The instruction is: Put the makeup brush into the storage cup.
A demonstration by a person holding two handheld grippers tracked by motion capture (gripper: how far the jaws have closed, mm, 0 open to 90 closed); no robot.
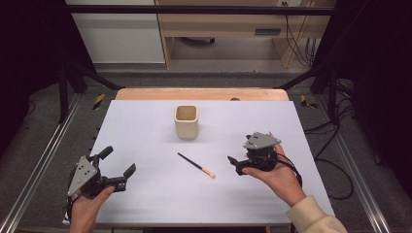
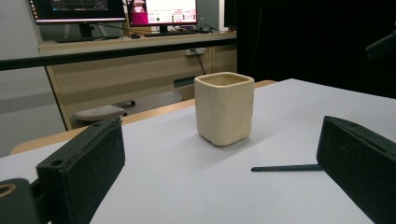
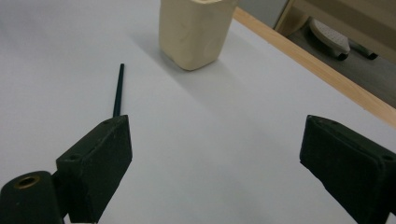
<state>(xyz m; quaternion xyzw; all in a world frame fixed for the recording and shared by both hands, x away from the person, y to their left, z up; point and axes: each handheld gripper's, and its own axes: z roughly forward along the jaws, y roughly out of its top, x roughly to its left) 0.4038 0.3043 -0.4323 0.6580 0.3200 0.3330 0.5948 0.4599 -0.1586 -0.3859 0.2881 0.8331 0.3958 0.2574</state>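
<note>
Lying flat, the pencil (image 1: 196,165) sits beside the open right claw (image 1: 235,165).

- L hand (image 1: 86,206) comes in bottom-left, wrapped round the left gripper (image 1: 118,168), jaws spread wide, nothing btwn them.
- R hand (image 1: 278,171) palm-up under the right gripper (image 1: 233,165), cream sleeve (image 1: 313,216) at the wrist, jaws apart, pointing left.

Right tool's (image 3: 215,163) jaw hides the pencil's (image 3: 117,91) near end.
</note>
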